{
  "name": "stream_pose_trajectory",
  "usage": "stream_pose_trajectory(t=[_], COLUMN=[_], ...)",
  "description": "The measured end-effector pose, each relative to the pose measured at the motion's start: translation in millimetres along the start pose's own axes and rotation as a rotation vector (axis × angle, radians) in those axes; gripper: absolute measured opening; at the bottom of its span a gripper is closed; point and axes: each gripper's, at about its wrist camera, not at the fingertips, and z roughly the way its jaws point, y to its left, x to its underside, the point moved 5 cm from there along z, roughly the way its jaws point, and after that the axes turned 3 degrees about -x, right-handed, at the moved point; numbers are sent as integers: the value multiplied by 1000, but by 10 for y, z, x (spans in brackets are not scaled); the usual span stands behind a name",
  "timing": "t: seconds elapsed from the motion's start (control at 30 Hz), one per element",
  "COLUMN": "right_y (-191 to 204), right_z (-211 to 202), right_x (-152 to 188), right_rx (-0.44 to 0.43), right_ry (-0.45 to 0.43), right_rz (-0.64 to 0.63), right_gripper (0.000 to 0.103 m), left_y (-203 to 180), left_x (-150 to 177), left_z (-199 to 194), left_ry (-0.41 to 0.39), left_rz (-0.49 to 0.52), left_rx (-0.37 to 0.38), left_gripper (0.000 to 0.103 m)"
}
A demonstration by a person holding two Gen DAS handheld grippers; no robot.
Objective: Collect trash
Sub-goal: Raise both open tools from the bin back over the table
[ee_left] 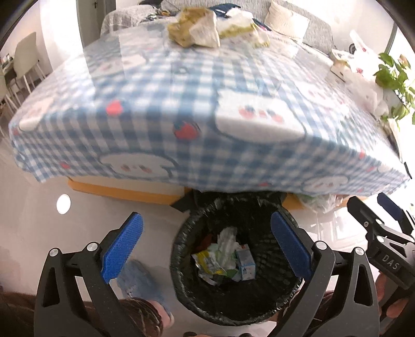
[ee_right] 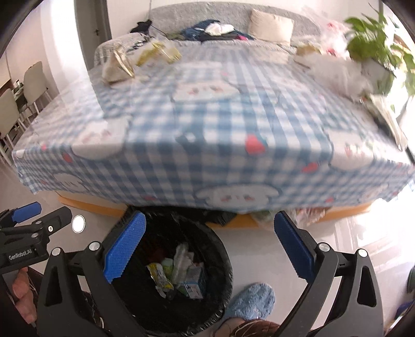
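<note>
Both the left gripper [ee_left: 206, 246] and right gripper [ee_right: 210, 245] hang with jaws apart and empty over the black bin [ee_left: 181, 259] (trash [ee_left: 223, 256] inside), at the worktop's [ee_left: 160, 85] near edge.

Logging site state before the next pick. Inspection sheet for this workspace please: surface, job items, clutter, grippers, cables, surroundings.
Surface: table under blue checked cloth, mostly bare in the middle.
Job's things: black-lined bin on the floor at the table's near edge, holding wrappers and a small carton; crumpled packaging at the far edge.
Clutter: white plastic bags at the table's right side; bags under the table.
Grippers: left gripper open, empty, above the bin; right gripper open, empty.
Cables: nothing seen.
Surroundings: sofa with cushion, plant, chairs, slippered foot.
</note>
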Motion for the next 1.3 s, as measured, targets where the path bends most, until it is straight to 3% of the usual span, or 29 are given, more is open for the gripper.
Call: stream_pose_trajectory(t=[0.2,0.67,1.3], right_y=[203,478,495], right_z=[-65,123,604], right_x=[-361,-1089,-1793], right_rx=[12,-3,-26], right_ry=[-56,-90,-99], right_rz=[-65,-139,-159], right_gripper=[95,95,95], left_y=[181,373,216], left_x=[-363,-1255,-2184], left_z=[-60,-29,292], left_ry=[-35,-90,-105], left_rz=[-10,-49,-64], left_rx=[-22,-20,-6], left_gripper=[97,97,97])
